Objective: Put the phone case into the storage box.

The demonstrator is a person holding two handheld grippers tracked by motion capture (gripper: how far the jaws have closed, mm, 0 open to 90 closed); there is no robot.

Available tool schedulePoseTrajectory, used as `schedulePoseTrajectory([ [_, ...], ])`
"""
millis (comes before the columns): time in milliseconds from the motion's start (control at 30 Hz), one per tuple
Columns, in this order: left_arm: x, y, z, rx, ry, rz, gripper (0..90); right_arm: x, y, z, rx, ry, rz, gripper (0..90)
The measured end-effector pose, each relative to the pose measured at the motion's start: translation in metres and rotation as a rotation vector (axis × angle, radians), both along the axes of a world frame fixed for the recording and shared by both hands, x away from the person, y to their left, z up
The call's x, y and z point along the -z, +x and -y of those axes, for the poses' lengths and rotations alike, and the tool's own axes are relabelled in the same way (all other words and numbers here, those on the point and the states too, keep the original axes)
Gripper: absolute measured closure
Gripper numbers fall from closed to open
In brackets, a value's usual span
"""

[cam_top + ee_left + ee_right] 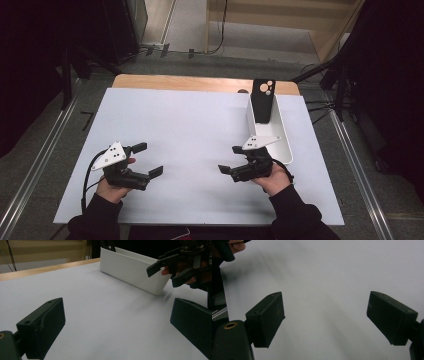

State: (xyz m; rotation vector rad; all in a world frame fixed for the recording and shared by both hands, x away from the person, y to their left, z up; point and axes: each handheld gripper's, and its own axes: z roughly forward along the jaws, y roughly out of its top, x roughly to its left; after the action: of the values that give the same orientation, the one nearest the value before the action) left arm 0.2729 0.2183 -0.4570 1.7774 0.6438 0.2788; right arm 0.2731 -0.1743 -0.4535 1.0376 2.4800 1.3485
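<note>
My left gripper (pixel 148 159) is held low over the left part of the white board (pixel 190 125), pointing right, open with nothing between its jaws. My right gripper (pixel 230 159) faces it from the right, pointing left, also open and empty. A white oblong bin (pixel 280 137) lies just behind the right gripper, and a black phone case (pixel 262 100) stands on end at its far side. In the left gripper view my own gripper (pixel 117 325) spans bare board, with the bin (pixel 130 270) and the right gripper (pixel 170 270) beyond. In the right gripper view my gripper (pixel 327 315) stands wide apart over bare board.
A strip of wooden table (pixel 200 82) shows behind the board. Metal rails (pixel 35 170) run down both sides of the table. Dark stands and cables (pixel 340 75) crowd the far right. A fingertip of the other hand (pixel 235 246) shows at the top left of the right gripper view.
</note>
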Motion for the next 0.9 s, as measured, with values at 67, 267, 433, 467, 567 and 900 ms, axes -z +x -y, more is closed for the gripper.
schedulePoseTrajectory([
  [67,0.000,0.000,0.000,0.000,0.001,0.000,0.0,0.000,-0.003,0.002,-0.007,-0.001,0.003,13.2],
  [267,0.000,0.000,0.000,0.003,0.011,-0.001,0.0,0.003,-0.008,0.007,-0.012,-0.011,-0.011,13.2],
  [433,0.000,-0.001,0.000,0.004,0.010,-0.002,0.0,0.005,-0.015,0.011,-0.013,-0.020,-0.014,13.1],
  [467,0.000,-0.002,-0.001,0.004,0.013,-0.004,0.0,0.005,-0.015,0.012,-0.015,-0.022,-0.011,13.2],
  [567,0.000,-0.002,0.000,0.004,0.009,-0.006,0.0,0.008,-0.020,0.015,-0.019,-0.023,0.001,13.2],
  [900,-0.001,-0.003,-0.001,0.006,0.011,-0.005,0.0,0.011,-0.030,0.026,-0.016,-0.034,-0.020,18.1],
])
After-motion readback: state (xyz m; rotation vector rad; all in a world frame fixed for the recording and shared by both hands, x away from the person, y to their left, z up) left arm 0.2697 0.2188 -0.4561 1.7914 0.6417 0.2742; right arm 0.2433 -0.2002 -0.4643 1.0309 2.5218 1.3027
